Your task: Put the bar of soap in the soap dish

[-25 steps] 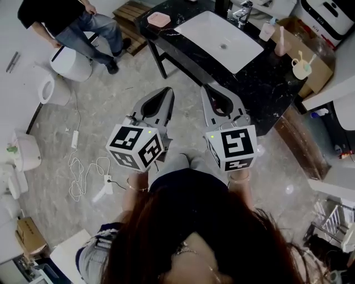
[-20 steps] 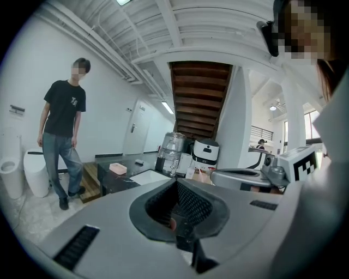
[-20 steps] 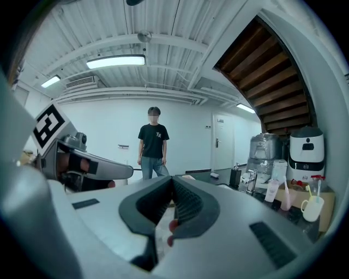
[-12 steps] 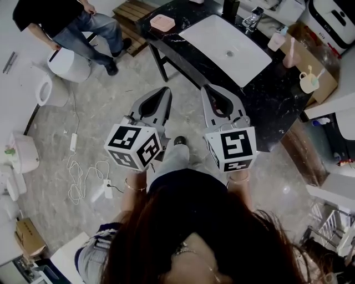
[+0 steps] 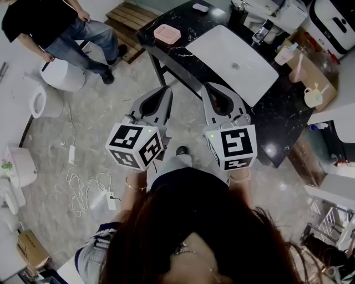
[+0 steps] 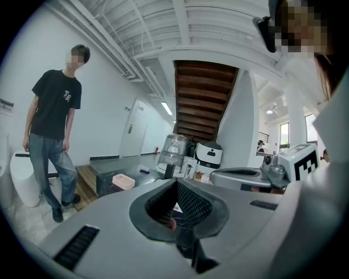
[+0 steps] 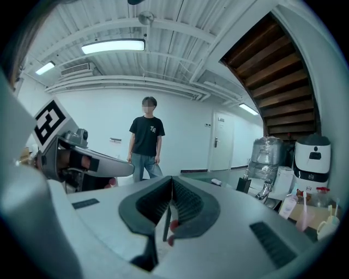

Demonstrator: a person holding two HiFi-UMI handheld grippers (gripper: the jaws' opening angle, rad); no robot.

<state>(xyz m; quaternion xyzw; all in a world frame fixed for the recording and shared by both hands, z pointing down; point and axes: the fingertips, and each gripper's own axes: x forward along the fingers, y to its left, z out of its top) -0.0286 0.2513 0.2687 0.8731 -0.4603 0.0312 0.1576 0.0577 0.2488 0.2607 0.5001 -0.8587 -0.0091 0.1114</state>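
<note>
Bar of soap [image 5: 201, 7], seen from the head view as a small pale oblong at the far edge of the dark counter [image 5: 275, 95], apart from the pink soap dish [image 5: 167, 34], which sits empty near the counter's left corner; both lie to the left of the white rectangular sink [image 5: 233, 55], with the tap [image 5: 260, 33] at its far side and two cups [image 5: 284, 55] holding toothbrushes further right. Left gripper [image 5: 166, 89] and right gripper [image 5: 206, 86] are held side by side, well short of the soap, each with jaws closed tip to tip and nothing between them. The left gripper view looks over its own closed jaws [image 6: 175, 182] and gives the dish [image 6: 124, 181] and soap [image 6: 143, 170] edge-on along the counter [image 6: 103, 173], plus a staircase underside [image 6: 204, 98] that the head view lacks. The right gripper view, over its own closed jaws [image 7: 170, 179], catches the soap [image 7: 216, 182]; the dish shows only in the other two views. A person [image 5: 55, 25] stands at the counter's left end, overhead in the head view and full length in both gripper views [image 6: 52, 125] [image 7: 146, 143]. Only the head view shows the white cable [image 5: 83, 186] on the floor
</note>
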